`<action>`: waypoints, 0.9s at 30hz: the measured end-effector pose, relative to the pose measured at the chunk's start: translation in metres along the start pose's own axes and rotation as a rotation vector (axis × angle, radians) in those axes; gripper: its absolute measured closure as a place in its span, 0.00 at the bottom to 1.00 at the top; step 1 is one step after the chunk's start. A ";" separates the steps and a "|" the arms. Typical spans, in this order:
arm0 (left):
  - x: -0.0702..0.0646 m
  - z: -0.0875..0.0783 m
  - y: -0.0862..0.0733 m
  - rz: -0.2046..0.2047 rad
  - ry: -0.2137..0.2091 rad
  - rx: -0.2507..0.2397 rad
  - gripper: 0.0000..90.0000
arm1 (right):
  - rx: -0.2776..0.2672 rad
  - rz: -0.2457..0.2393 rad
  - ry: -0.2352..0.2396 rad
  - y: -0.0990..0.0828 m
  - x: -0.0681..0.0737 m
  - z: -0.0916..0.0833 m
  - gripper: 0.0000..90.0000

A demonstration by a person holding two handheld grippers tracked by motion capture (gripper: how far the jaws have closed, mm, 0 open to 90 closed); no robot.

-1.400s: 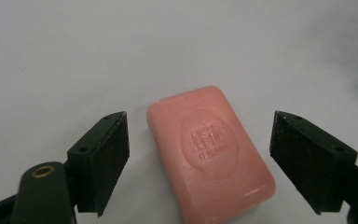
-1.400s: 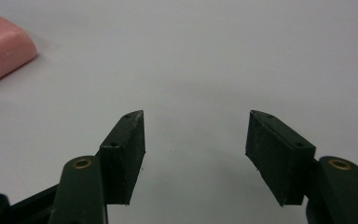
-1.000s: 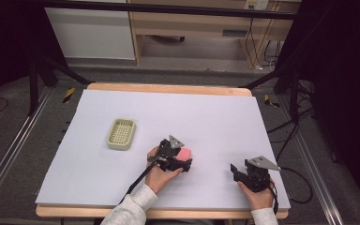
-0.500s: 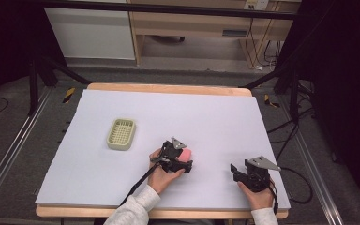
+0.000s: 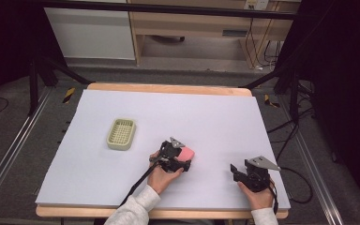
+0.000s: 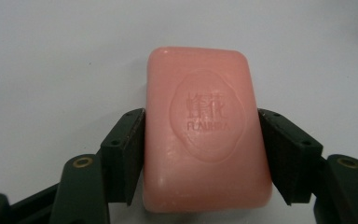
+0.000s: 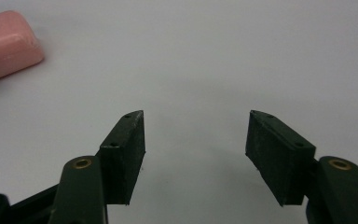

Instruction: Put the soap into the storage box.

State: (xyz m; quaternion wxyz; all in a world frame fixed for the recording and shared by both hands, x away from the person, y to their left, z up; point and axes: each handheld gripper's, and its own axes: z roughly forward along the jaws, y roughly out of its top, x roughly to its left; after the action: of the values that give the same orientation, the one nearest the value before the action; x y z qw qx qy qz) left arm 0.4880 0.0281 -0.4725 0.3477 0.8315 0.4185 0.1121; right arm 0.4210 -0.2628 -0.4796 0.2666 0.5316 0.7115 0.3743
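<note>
Now we kept the left gripper (image 5: 182, 157) low near the table's (image 5: 215, 112) front edge, jaws just closed on the pink soap (image 6: 207, 128); our right gripper (image 7: 196, 156) rested there too, its jaws apart and holding nothing.

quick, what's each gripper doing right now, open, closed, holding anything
Left gripper: jaws have just been closing and now press on both sides of the pink soap bar.
Right gripper: open, with a gap between its jaws, holding nothing.

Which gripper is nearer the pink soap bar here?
Left. The left gripper has just closed its jaws onto the pink soap bar, pads pressing both long sides. The right gripper sits apart to the bar's right, with nothing between its jaws.
</note>
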 end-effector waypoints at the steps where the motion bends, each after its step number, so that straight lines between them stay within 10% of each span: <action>1: 0.000 0.000 0.000 0.008 0.003 0.001 0.40 | -0.001 -0.001 0.000 0.000 0.000 0.000 0.42; 27: 0.024 -0.026 -0.015 0.100 0.001 0.030 0.41 | -0.002 0.001 0.000 0.000 0.000 -0.001 0.42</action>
State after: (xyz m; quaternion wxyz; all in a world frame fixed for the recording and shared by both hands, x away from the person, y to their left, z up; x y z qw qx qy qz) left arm 0.4813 0.0656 -0.4666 0.3291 0.8564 0.3782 0.1236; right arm 0.4206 -0.2627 -0.4793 0.2670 0.5318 0.7108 0.3751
